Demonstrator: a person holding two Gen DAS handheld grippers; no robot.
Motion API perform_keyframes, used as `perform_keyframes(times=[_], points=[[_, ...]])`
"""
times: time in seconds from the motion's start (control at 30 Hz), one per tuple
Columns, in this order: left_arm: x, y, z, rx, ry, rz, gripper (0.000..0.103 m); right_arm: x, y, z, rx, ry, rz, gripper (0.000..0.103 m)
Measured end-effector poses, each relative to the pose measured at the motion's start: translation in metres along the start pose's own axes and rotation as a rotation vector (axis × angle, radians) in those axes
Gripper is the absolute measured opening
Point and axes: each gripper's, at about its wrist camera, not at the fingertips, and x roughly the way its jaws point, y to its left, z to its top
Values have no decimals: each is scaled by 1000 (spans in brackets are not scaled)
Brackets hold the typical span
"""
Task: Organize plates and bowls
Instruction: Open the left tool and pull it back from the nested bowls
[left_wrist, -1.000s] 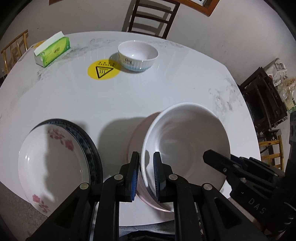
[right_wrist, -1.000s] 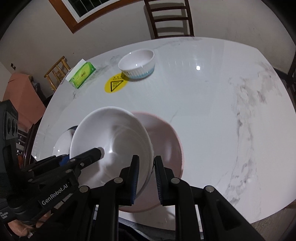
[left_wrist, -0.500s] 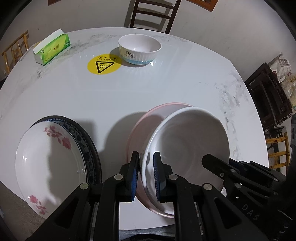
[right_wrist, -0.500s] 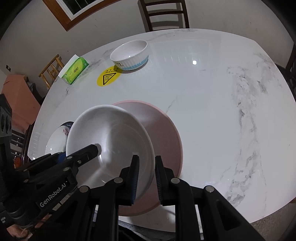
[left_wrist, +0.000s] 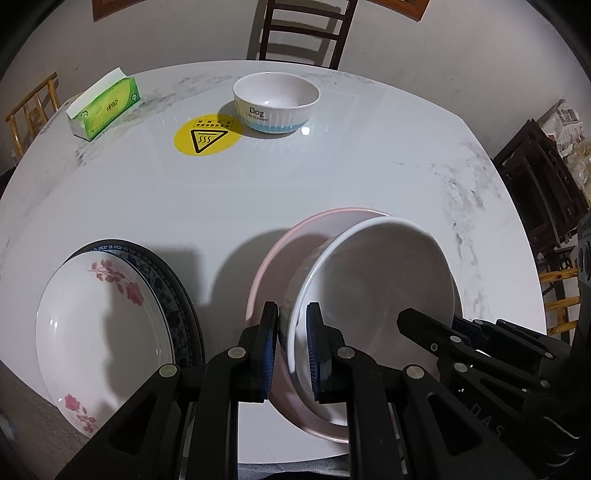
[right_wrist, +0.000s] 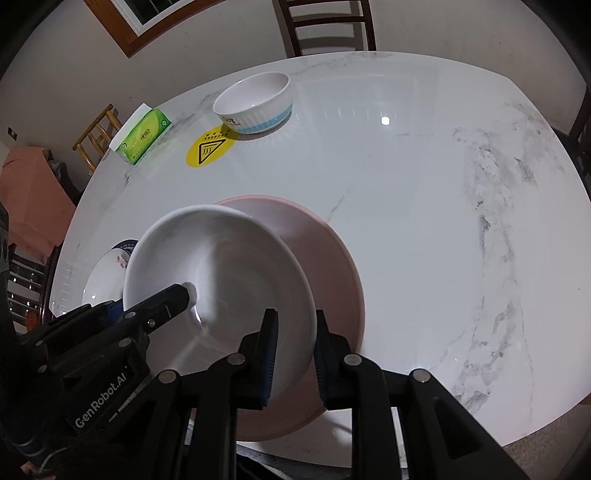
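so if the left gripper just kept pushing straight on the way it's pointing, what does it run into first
Probably the pink plate. The left gripper is shut on the white bowl's rim, which sits over that plate, so the plate lies first ahead, then the table. Depth is hard to judge.

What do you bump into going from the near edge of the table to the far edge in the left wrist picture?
White bowl held over the pink plate → yellow warning sticker → small bowl with "Dog" on it. Off to the left sit the flowered plates near and the green tissue box far.
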Motion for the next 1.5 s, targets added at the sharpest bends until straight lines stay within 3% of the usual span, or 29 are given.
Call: perform_keyframes(times=[0.2,0.27,1.5], points=[[0,-2,0,1,-11,11,14,3,2,1,2,3,-8,20],[-1,-2,1,-4,-21,10,19,4,3,1,-1,-1,-15,20],[-8,0,8,-11,-51,-38,33,-5,3,6,-19,-47,-34,25]])
